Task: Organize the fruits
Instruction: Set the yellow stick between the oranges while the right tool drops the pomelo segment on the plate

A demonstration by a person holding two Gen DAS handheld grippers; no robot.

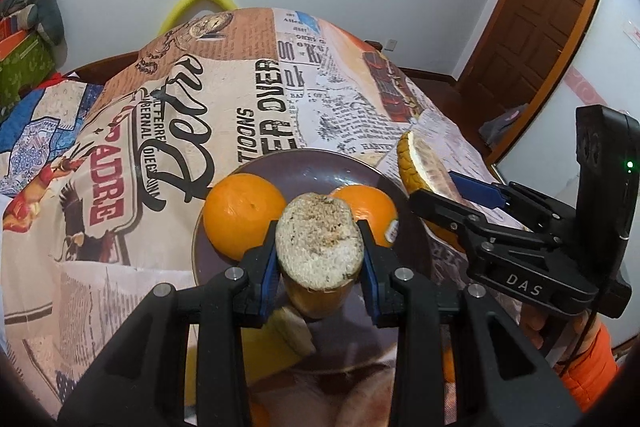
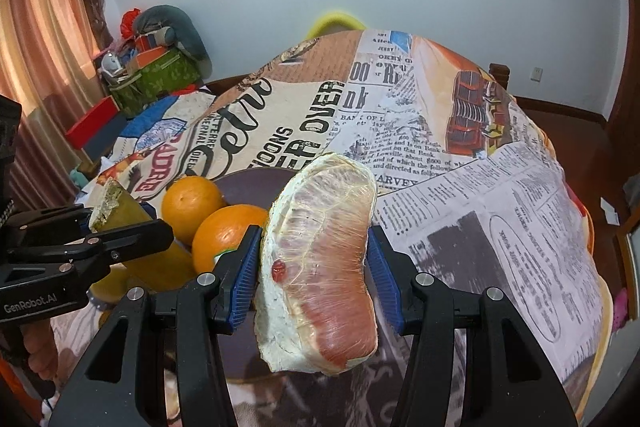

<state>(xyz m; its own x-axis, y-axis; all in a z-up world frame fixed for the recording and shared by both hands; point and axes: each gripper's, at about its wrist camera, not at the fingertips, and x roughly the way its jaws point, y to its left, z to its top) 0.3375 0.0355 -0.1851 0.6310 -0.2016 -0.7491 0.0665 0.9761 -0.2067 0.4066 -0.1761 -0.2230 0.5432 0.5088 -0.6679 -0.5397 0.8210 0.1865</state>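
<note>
Fruits are split between my grippers and the dark purple round ceramic plate [image 1: 320,167], which I use as landmark. On the plate sit two round orange oranges: the left orange [image 1: 242,213] and the stickered orange [image 1: 366,205], touching or nearly so, toward its far-left side. My left gripper [image 1: 320,259] hangs above the near part of the plate, jaws narrowed and clamped on a yellow-green cut stalk piece with a pale fibrous end face [image 1: 320,239]; it looks like sugarcane but I can't be sure. My right gripper [image 2: 314,259] is just right of the plate's near-right rim, jaws medium-wide and pressing both sides of a cling-wrapped pink pomelo wedge with white pith [image 2: 320,255]. Under the left gripper, on the plate's near edge, lies a pale yellowish bit [image 1: 296,335], maybe banana; too hidden to tell. All of it rests on a table with newspaper-print cloth [image 1: 200,115]. Step, my guess: both pieces being brought to the plate to set down. Risks: the wrap on the wedge is slick and the grip sits low on it, so it could slide or tip out if I tilt. The stalk piece could bump the oranges on lowering and roll them off the shallow rim. Both grippers are near each other over the plate, so they could collide. The plate is filling up, little free room.
</note>
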